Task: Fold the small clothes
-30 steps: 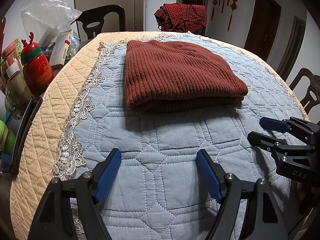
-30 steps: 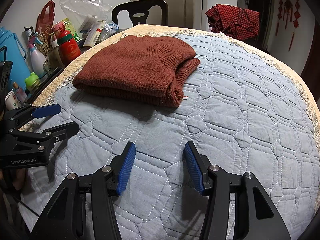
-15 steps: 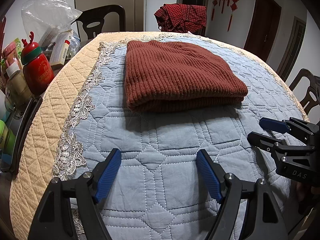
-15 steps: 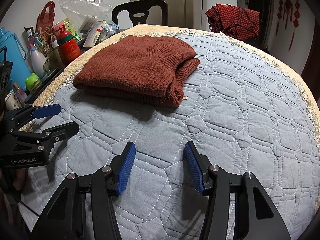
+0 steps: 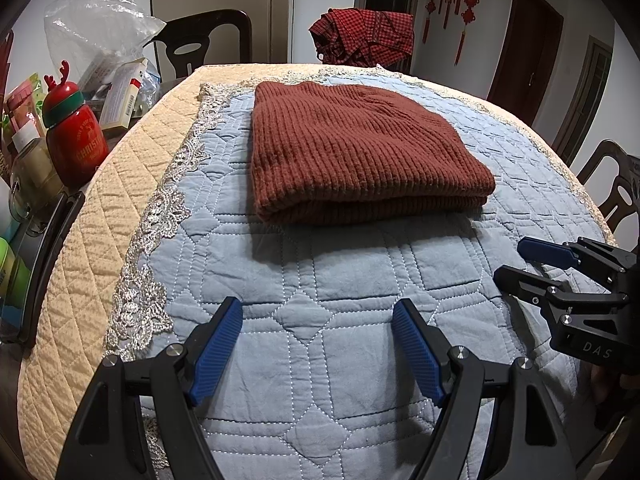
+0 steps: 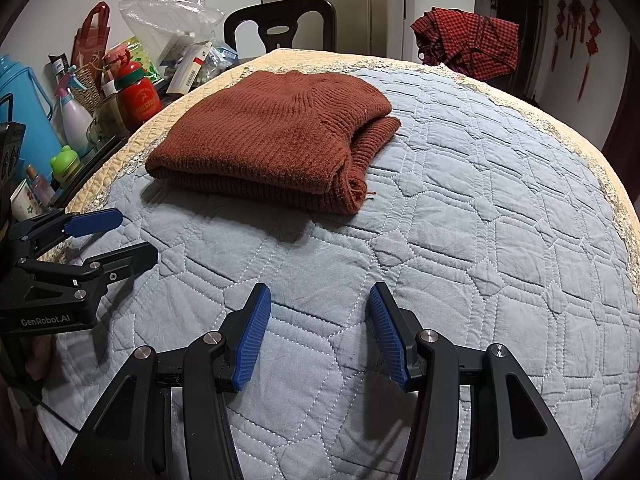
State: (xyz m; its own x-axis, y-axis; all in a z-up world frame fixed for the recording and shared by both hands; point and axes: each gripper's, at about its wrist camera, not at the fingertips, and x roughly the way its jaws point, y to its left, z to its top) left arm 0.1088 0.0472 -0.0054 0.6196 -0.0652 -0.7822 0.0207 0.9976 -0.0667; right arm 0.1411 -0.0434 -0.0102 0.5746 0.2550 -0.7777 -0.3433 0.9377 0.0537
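Note:
A rust-brown knitted sweater lies folded into a flat stack on the blue quilted table cover; it also shows in the right wrist view. My left gripper is open and empty, low over the quilt, well short of the sweater. My right gripper is open and empty, also over bare quilt in front of the sweater. Each gripper shows in the other's view, the right one at the right edge, the left one at the left edge, both with jaws apart.
A red reindeer bottle, boxes and a plastic bag crowd the left side beside the table. A red checked garment hangs on a far chair. A dark chair stands behind the table. A blue jug stands at the left.

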